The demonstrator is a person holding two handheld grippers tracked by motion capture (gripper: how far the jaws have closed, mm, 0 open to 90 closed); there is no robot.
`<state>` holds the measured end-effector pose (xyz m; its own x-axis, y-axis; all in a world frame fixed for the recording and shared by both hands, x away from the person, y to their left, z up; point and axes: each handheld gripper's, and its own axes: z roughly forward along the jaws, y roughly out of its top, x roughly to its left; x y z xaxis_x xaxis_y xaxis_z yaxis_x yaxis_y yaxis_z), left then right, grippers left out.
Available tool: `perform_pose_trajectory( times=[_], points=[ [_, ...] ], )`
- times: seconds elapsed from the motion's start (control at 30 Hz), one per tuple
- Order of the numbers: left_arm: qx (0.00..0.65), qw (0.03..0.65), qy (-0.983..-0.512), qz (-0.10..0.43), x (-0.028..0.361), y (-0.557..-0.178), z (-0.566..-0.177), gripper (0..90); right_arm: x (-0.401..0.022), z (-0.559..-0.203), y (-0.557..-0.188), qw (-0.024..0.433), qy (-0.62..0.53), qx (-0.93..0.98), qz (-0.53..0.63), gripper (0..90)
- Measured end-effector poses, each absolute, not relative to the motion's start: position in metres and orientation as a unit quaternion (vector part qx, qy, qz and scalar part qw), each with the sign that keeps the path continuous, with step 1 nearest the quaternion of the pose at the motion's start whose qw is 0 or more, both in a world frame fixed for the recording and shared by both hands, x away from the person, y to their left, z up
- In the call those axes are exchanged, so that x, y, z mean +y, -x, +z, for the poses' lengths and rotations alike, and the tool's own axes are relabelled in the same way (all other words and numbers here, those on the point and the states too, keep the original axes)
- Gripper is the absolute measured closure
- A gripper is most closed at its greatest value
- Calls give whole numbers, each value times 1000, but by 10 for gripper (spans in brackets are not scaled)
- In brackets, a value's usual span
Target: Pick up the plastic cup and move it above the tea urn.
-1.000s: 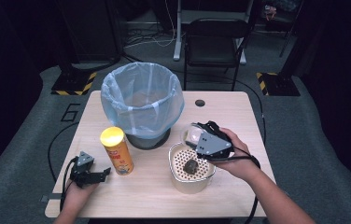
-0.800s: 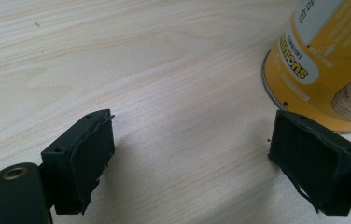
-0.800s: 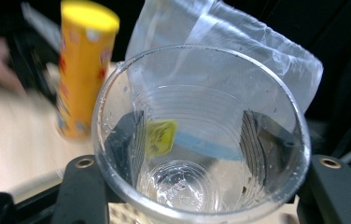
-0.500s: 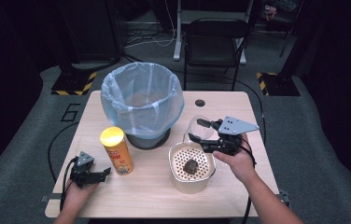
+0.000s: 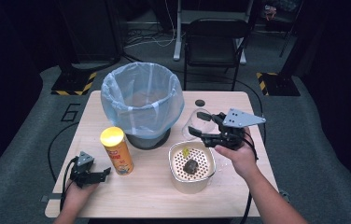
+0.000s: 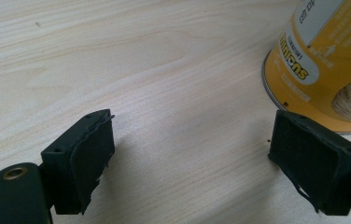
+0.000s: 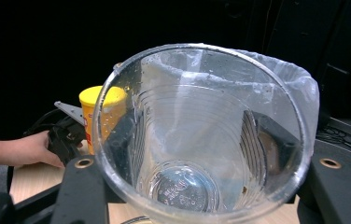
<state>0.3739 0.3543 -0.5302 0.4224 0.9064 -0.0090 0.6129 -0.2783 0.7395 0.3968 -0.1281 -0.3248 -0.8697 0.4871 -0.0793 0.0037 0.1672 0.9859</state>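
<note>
My right gripper is shut on a clear plastic cup, held in the air just beyond the white strainer bowl. In the right gripper view the cup turns its open mouth toward the camera, and both jaws of the right gripper press on its sides. The cup looks empty apart from droplets. A dark lump and a green scrap lie in the strainer. My left gripper rests open on the table near the yellow can, with bare wood between the jaws of the left gripper.
A bin lined with a pale blue bag stands at the table's far middle. The yellow can is close to the left gripper's right jaw. A small dark disc lies behind the cup. A chair stands beyond the table.
My right hand has rolled and lifted the cup away from over the strainer, drifting right. The left gripper has stayed put.
</note>
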Motion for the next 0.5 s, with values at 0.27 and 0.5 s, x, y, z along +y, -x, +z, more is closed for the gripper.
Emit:
perform_pose_trajectory(
  times=[0.27, 0.5],
  points=[
    [493, 343, -771, 214, 354, -374, -530, 136, -123, -319, -398, 186, -168, 744, 619, 397],
    [498, 346, -766, 214, 354, -374, -531, 134, -117, -314, -400, 181, -168, 745, 619, 397]
  ],
)
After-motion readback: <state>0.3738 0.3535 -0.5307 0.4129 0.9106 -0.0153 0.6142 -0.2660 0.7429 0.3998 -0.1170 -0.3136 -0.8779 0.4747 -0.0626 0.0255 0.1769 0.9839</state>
